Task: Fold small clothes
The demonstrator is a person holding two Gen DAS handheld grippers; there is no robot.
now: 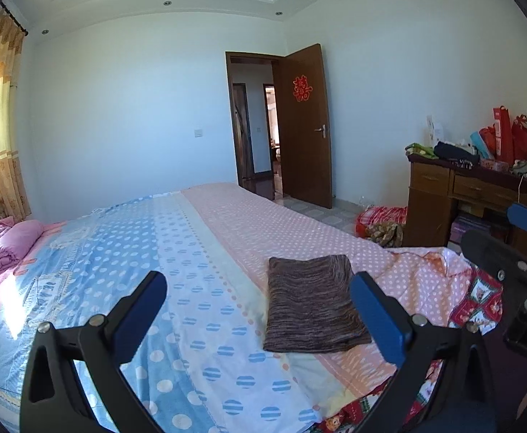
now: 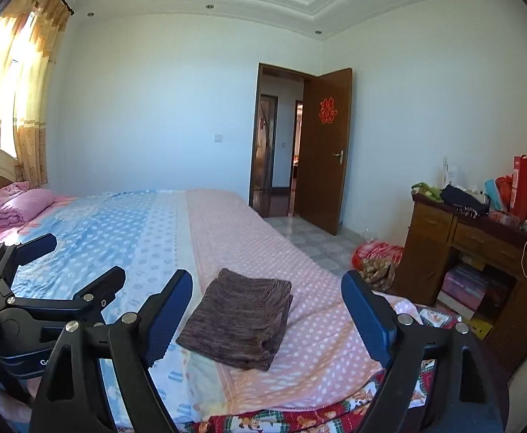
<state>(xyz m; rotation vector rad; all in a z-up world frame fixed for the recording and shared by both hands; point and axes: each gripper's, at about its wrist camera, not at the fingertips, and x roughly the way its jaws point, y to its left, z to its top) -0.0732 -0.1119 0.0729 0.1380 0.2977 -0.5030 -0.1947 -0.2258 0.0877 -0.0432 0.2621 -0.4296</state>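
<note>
On the wide bed (image 1: 94, 252), the brown knit garment (image 1: 312, 303) lies folded into a neat rectangle on the pink dotted stretch of the sheet, near its front edge. It looks light, soft and limp, likely to sag and slip apart unless pinched through all layers at a near corner or edge. The left gripper (image 1: 258, 312) and right gripper (image 2: 267, 312) both hover empty, jaws wide apart.
</note>
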